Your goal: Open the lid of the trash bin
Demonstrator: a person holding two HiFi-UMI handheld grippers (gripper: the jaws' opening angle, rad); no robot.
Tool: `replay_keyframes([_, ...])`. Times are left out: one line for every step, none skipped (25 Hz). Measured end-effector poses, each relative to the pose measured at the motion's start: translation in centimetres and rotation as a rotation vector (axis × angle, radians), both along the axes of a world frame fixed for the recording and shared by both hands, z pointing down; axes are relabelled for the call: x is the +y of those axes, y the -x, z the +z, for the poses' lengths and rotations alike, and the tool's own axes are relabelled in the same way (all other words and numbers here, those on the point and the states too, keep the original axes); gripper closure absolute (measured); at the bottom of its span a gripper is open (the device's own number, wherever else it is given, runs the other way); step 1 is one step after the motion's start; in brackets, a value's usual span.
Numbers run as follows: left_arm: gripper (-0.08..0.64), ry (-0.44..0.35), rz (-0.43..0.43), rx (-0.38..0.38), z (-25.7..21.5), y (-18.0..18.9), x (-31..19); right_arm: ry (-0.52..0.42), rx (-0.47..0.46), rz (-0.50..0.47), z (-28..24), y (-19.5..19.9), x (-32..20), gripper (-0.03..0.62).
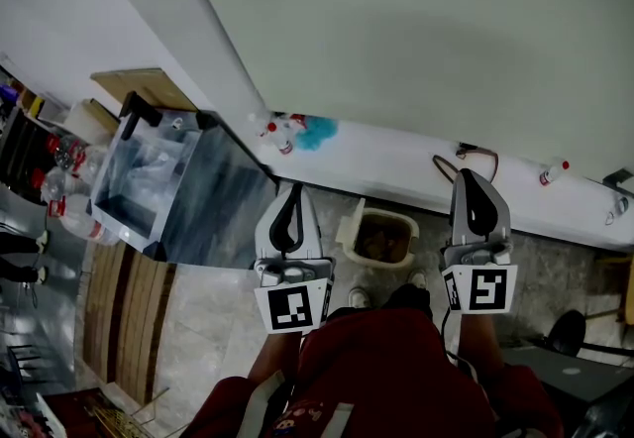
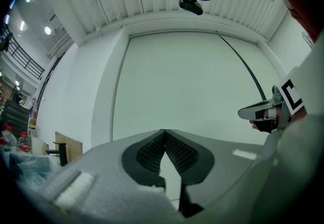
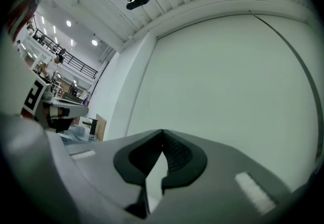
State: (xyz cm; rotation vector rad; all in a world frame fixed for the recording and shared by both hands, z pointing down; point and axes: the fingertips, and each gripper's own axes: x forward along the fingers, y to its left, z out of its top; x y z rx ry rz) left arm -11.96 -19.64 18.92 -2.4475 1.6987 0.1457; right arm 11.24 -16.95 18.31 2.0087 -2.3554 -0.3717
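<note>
A small cream trash bin (image 1: 380,236) stands on the floor near the wall, seen between my two grippers in the head view. Its top shows a brown inside, and a cream flap (image 1: 349,227) stands up at its left side. My left gripper (image 1: 294,190) is held up to the left of the bin, jaws shut with nothing in them (image 2: 164,132). My right gripper (image 1: 469,175) hovers to the right of the bin, also shut and empty (image 3: 162,132). Both gripper views face the plain white wall; the bin is not in them.
A large clear plastic container (image 1: 149,178) on a grey cart stands at the left, with wooden boards (image 1: 144,84) behind it. Spray bottles (image 1: 281,135) and a blue object (image 1: 318,132) lie at the wall's foot. A cable (image 1: 464,157) runs there too. My red clothing (image 1: 396,377) fills the bottom.
</note>
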Motion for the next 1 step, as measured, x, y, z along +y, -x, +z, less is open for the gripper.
replay_keyframes([0.555, -0.003, 0.001, 0.001, 0.08, 0.0, -0.01, 0.0, 0.0, 0.002, 0.08, -0.07, 0.0, 0.592])
